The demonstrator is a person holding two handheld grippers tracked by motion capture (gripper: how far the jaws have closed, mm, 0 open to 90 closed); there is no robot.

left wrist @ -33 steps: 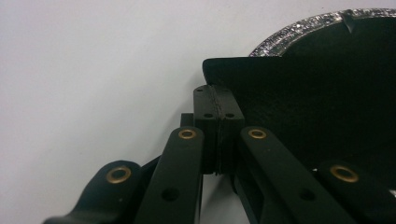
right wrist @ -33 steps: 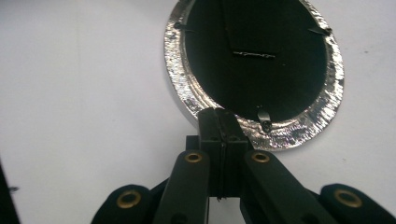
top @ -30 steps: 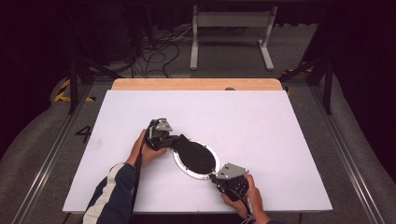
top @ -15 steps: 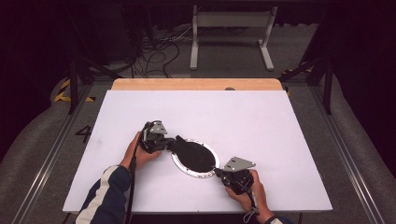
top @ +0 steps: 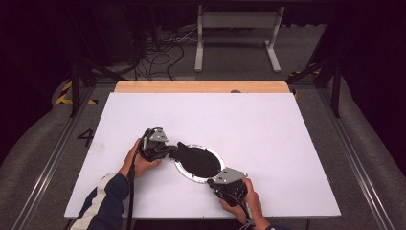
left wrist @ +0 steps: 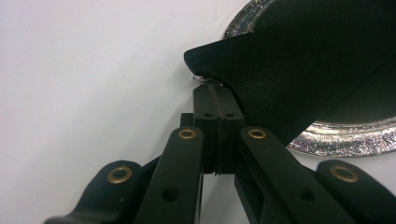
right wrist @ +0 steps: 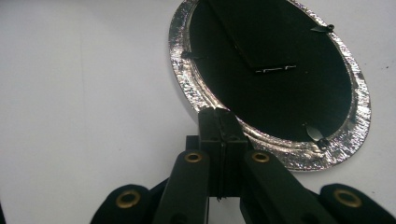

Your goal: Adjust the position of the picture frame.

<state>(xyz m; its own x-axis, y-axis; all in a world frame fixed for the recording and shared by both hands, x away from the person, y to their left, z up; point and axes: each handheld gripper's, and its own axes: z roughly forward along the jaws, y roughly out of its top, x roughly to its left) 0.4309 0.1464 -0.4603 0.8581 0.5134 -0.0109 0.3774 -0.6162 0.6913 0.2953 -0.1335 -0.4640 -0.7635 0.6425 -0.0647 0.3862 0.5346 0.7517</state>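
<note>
I pinch the oval silver-rimmed frame (right wrist: 273,140) with my closed right gripper (right wrist: 220,112); my left gripper (left wrist: 217,88), clamped on its black stand flap (left wrist: 299,70), should next swing it outward gently.

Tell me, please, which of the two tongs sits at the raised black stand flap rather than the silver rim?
The left tongs, shut beside the black flap; the right tongs meet the round frame's silver rim.

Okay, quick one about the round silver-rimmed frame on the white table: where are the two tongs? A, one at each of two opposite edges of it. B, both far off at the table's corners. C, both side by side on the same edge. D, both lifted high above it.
A: the left tongs sit at the frame's upper-left edge by the black stand flap, and the right tongs at its lower-right rim, both shut.
</note>
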